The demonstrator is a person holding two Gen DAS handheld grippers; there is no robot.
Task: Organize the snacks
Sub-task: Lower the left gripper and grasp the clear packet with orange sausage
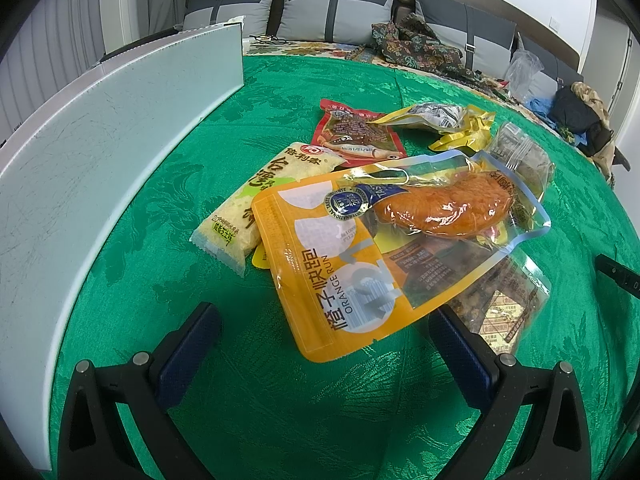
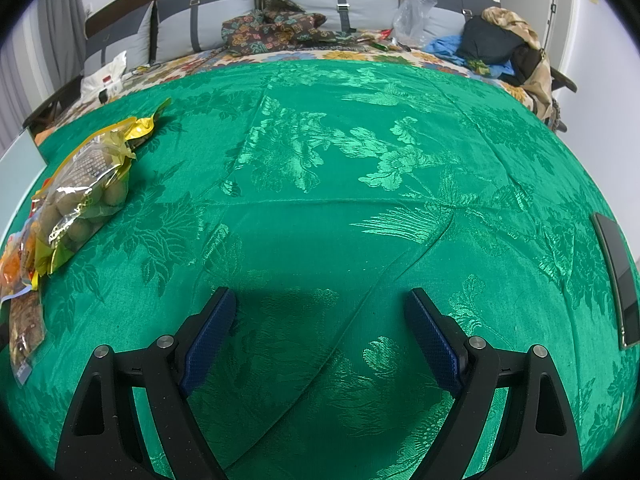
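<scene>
We hover our left gripper (image 1: 324,344), jaws apart, near the orange pouch (image 1: 340,264) topping the snack pile, white bin (image 1: 100,152) at left. Right gripper (image 2: 320,332) waits apart, empty. Next, we judge: close on the pouch's near edge.

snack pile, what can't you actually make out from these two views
- Left wrist view: the orange pouch covers part of the clear brown-snack bag and most of a small yellow item at its left edge.
- Left wrist view: the white box shows only its outer wall; the inside is hidden.
- Right wrist view: the pile is cut by the left edge; only the yellow bag shows well.
- Right wrist view: a dark flat object at the right edge is unidentifiable.
</scene>
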